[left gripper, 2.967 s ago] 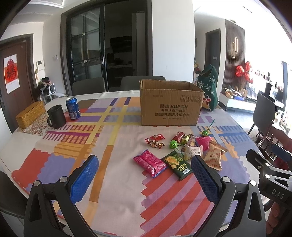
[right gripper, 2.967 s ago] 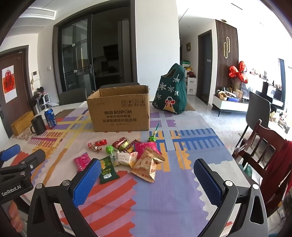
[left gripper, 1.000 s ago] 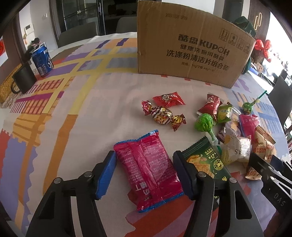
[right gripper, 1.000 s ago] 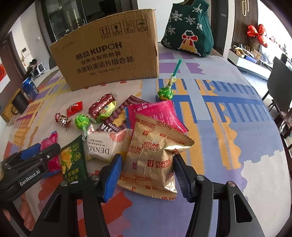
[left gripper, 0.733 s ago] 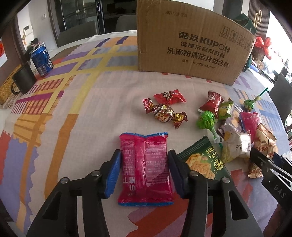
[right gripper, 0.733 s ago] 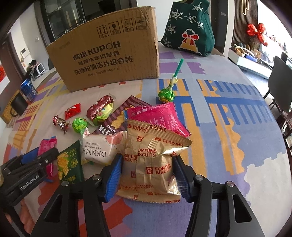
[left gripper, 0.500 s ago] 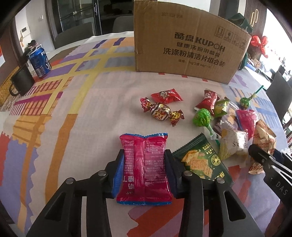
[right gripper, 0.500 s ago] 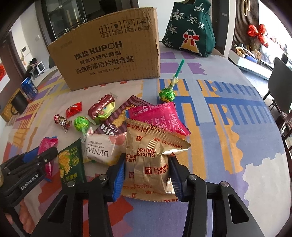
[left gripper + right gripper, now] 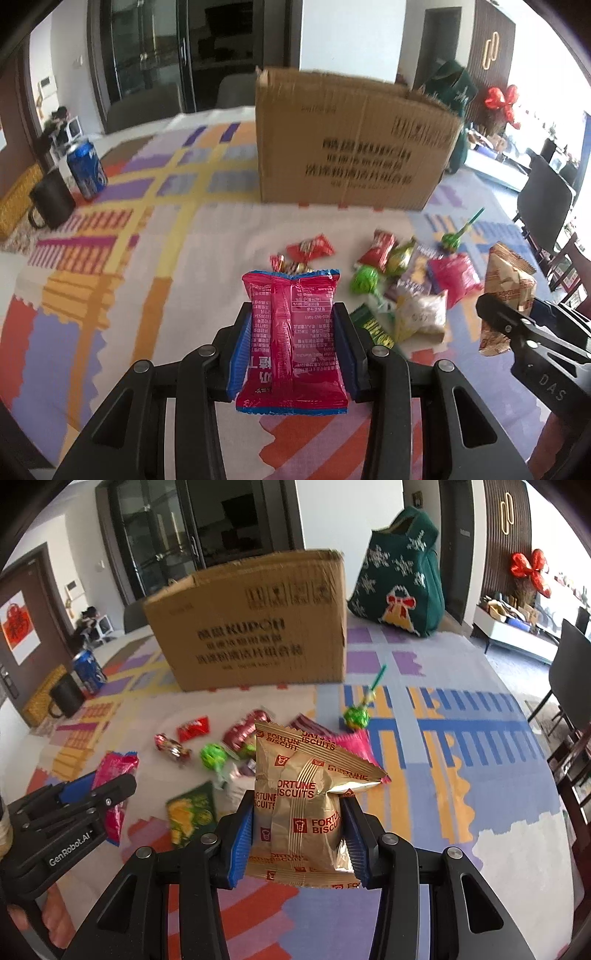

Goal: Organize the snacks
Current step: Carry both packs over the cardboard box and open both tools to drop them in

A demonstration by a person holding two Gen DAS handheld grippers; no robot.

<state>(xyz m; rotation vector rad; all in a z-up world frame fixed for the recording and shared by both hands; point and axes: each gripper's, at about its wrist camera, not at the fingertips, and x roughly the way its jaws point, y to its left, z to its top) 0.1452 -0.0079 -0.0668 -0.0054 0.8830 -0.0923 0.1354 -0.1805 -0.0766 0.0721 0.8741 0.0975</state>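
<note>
My left gripper [image 9: 291, 321] is shut on a pink snack packet [image 9: 291, 332], held up off the patterned tablecloth [image 9: 110, 266]. My right gripper [image 9: 297, 812] is shut on a gold Fortune Biscuits bag [image 9: 306, 797], also lifted. Each gripper shows at the edge of the other's view: the right one [image 9: 517, 321] with its gold bag, the left one [image 9: 99, 790] with its pink packet. An open brown cardboard box [image 9: 351, 147] stands behind. Several loose snacks remain on the cloth: a green packet [image 9: 190, 814], a red candy [image 9: 310, 248], a green lollipop [image 9: 356, 716], a pink packet [image 9: 452, 278].
A blue drink can [image 9: 86, 170] and a black mug [image 9: 51, 201] stand at the far left. A dark green festive bag [image 9: 399, 576] sits behind the box to the right. Dark chairs [image 9: 543, 199] line the table's right side.
Both grippers closed on their packets, pink in the left and gold in the right, then rose and lifted them off the cloth. The box now looks farther and lower in view.
</note>
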